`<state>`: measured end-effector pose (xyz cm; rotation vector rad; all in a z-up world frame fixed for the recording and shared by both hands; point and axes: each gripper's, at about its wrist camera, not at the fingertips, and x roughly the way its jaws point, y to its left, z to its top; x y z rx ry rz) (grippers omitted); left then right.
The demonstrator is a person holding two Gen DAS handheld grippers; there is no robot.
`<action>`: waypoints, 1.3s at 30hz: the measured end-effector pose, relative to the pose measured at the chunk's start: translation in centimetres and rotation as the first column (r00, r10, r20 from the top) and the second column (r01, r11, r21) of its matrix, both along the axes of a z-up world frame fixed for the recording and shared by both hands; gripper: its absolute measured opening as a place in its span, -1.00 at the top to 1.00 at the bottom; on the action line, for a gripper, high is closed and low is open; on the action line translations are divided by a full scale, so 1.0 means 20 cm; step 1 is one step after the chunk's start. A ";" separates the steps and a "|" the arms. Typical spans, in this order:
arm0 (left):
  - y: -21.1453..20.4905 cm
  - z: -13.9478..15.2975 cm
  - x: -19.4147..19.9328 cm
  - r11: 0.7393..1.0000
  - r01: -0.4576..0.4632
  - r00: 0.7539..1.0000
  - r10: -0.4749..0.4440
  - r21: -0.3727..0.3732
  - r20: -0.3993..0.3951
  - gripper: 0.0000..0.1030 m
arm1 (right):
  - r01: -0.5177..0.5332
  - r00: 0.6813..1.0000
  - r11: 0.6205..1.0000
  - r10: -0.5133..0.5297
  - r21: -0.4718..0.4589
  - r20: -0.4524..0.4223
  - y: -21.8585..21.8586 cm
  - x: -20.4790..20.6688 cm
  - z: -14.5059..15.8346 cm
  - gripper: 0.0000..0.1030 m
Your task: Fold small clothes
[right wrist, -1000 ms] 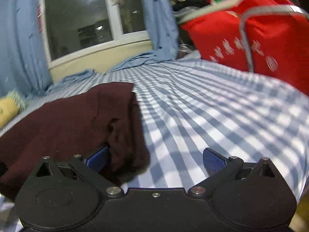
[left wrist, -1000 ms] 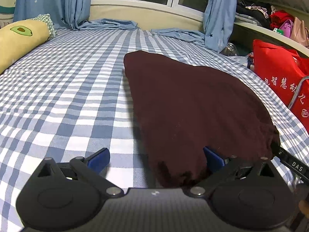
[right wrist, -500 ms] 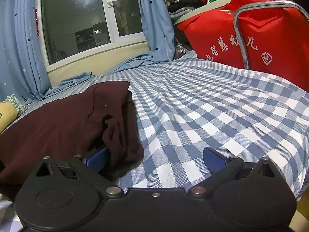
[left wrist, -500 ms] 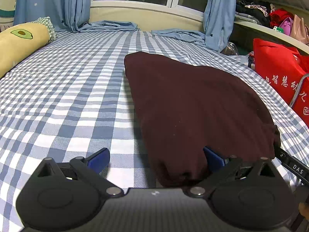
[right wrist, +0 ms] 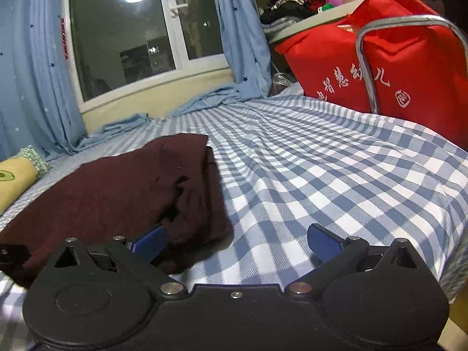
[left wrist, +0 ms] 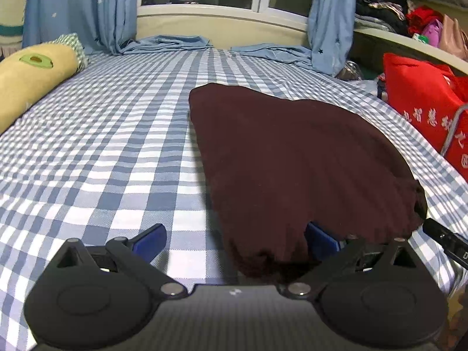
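Observation:
A dark maroon garment (left wrist: 286,158) lies folded on the blue-and-white checked bed sheet (left wrist: 111,152). My left gripper (left wrist: 235,241) is open at the garment's near left corner; the cloth drapes over its right blue finger (left wrist: 320,239), while the left finger rests over bare sheet. In the right wrist view the same garment (right wrist: 122,187) shows stacked layers at its right edge. My right gripper (right wrist: 235,239) is open too, its left finger (right wrist: 149,239) tucked against the near right corner of the cloth. Part of the other gripper (left wrist: 447,239) shows at the right edge.
A red bag (right wrist: 389,64) with white characters stands on the bed's right side. A yellow avocado pillow (left wrist: 32,79) lies at the far left. Blue curtains (left wrist: 84,8) and a window close the far end. A cluttered shelf (left wrist: 409,26) runs along the right.
Both grippers stay open at the garment's near corners. The right wrist view has steadied and tilted a little, bringing the red bag into sharp view. The garment lies unchanged.

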<state>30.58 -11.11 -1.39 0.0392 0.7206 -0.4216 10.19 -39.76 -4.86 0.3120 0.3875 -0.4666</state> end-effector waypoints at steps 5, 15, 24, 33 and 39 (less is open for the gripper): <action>0.00 -0.03 -0.01 1.000 0.009 1.000 -0.009 -0.013 -0.027 -0.99 | -0.035 0.999 0.999 0.036 0.021 -0.022 0.04 -0.03 -0.04 -0.99; 0.07 0.05 -0.05 0.999 0.007 1.000 -0.007 -0.042 -0.010 -0.98 | -0.165 0.984 0.986 0.166 -0.013 0.059 0.10 -0.03 0.11 -0.99; 0.22 0.08 -0.03 0.992 0.011 0.999 -0.015 -0.129 -0.029 -0.98 | -0.336 0.941 0.932 0.326 0.138 0.088 0.01 0.10 0.13 -0.99; 0.15 0.11 0.09 0.996 0.002 0.999 -0.006 -0.084 -0.041 -1.00 | -0.236 0.971 0.936 0.219 0.261 0.091 -0.24 0.25 0.13 -0.99; 0.20 0.14 0.15 0.985 0.002 0.998 -0.013 -0.172 -0.063 -0.99 | -0.309 0.950 0.906 0.305 0.289 0.060 -0.34 0.41 0.13 -0.99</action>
